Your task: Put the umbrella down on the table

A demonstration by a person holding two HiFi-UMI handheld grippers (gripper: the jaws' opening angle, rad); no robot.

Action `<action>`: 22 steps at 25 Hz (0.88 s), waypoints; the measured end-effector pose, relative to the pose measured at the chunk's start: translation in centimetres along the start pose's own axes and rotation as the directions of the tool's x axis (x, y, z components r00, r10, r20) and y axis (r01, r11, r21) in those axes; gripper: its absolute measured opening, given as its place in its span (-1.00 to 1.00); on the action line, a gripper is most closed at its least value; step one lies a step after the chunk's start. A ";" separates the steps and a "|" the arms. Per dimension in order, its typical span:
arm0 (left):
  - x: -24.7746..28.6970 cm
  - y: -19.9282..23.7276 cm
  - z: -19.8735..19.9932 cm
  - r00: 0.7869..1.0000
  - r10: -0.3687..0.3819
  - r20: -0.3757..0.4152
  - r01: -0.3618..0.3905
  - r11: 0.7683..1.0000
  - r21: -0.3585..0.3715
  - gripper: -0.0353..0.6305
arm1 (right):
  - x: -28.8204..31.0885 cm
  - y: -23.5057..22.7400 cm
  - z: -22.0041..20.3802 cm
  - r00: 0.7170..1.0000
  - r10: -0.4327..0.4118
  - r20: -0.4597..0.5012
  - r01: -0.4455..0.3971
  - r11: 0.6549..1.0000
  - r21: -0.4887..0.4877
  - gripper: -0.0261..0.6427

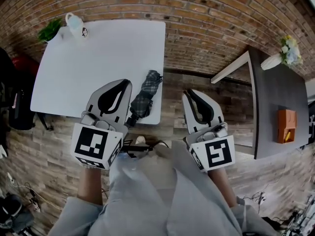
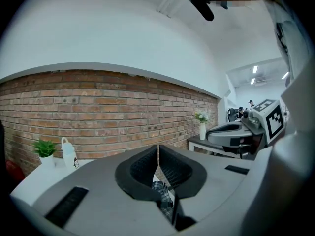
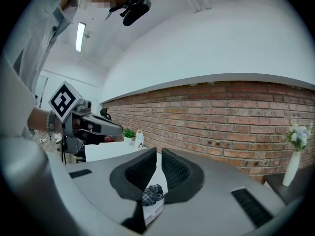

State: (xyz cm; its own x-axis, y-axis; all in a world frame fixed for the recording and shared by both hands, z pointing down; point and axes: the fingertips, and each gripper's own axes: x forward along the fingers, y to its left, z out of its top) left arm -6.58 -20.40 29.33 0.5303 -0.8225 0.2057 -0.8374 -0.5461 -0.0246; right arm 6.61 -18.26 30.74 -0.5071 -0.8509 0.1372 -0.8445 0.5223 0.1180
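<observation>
Head view, umbrella: I saw the folded plaid umbrella (image 1: 146, 93) lying on the white table (image 1: 98, 58), along its right edge near the front corner, handle end toward me.
Head view, left gripper: the left gripper (image 1: 123, 85) hung over the table's front edge, with the umbrella just beside it at 2 o'clock.
Head view, right gripper: the right gripper (image 1: 189, 93) hung off the table, at 3 o'clock of the umbrella.
Head view, surroundings: a plant (image 1: 50, 29) and a white bottle (image 1: 76, 26) stood at the table's 11 o'clock corner; a dark table (image 1: 275, 107) with an orange box (image 1: 287, 126) lay at 3 o'clock.
Left gripper view, jaws: I read them as pressed together with nothing between; the umbrella showed below them at 6 o'clock.
Right gripper view, jaws: I saw a narrow gap and nothing gripped; the umbrella lay below at 6 o'clock and the left gripper at 9 o'clock.
</observation>
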 end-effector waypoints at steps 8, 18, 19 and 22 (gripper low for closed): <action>-0.2 -0.3 -0.4 1.000 -0.014 -0.005 0.014 1.000 0.018 -0.81 | -0.1 0.4 0.1 1.000 0.001 -0.001 -0.001 1.000 -0.008 -0.74; -0.5 -0.4 -0.8 0.999 -0.029 -0.018 0.030 0.999 0.031 -0.81 | -0.4 0.9 -0.2 1.000 -0.003 -0.014 0.003 1.000 -0.015 -0.74; -0.5 -0.3 -0.8 0.999 -0.029 -0.021 0.029 0.999 0.030 -0.81 | -0.4 1.0 -0.2 1.000 -0.002 -0.014 0.002 1.000 -0.015 -0.74; -0.6 -0.2 -1.0 0.999 -0.032 -0.021 0.032 0.999 0.026 -0.81 | -0.3 1.4 -0.1 1.000 0.002 -0.015 -0.002 1.000 -0.018 -0.74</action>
State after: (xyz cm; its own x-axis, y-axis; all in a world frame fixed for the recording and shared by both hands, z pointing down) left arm -6.83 -19.68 30.18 0.5539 -0.8012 0.2265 -0.8161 -0.5763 -0.0430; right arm 5.63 -17.27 30.99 -0.5061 -0.8489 0.1523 -0.8402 0.5251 0.1350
